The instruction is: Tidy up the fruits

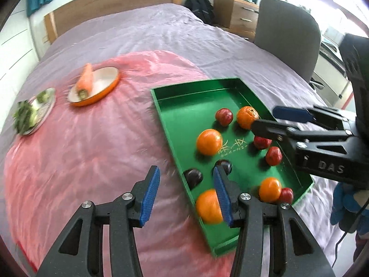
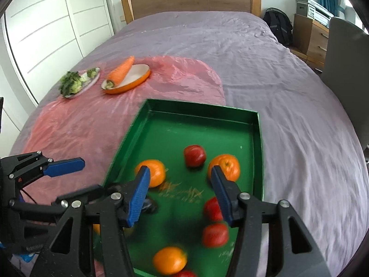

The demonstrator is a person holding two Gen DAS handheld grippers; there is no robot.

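Nearest my left camera, the left gripper [image 1: 186,195] hangs unclenched and empty over the green tray [image 1: 175,106] of oranges [image 1: 209,142] and plums [image 1: 224,116]; "DAS" reads on the right gripper [image 1: 265,121]. Gold lettering on the tray floor is illegible. In my right view, the right gripper's wide blue fingers [image 2: 139,192] hold nothing above that fruit.

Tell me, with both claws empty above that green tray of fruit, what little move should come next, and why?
Probably lower the open right gripper onto the orange by its right finger. Both it and the left gripper hold nothing, and oranges, red and dark fruits lie mixed in the green tray.
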